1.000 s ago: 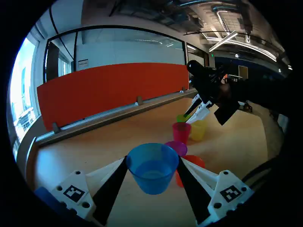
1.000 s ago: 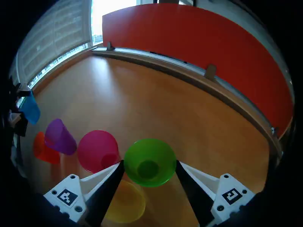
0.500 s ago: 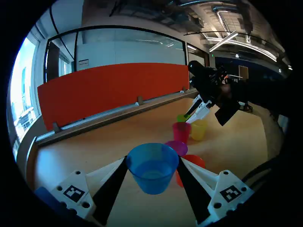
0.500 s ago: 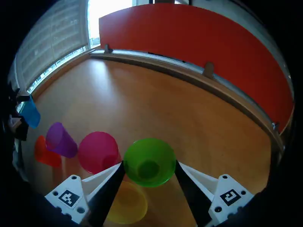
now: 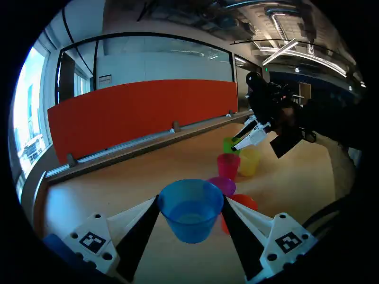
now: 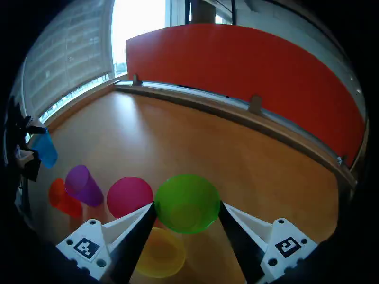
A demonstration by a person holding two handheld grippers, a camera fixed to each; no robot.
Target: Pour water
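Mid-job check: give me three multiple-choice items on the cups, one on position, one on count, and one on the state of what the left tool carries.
1. Which cup stands between the orange plastic cup and the pink plastic cup? A) yellow B) blue C) purple
2. How many cups stand unheld on the wooden table? A) two B) four C) six
3. The blue translucent plastic cup in the left tool is: A) upright, some water inside B) empty C) tipped, pouring

1 C: the purple plastic cup sits between them in the row.
2 B: orange, purple, pink and the yellow plastic cup; the right tool holds the green plastic cup.
3 A: its rim is level and water lies low inside.
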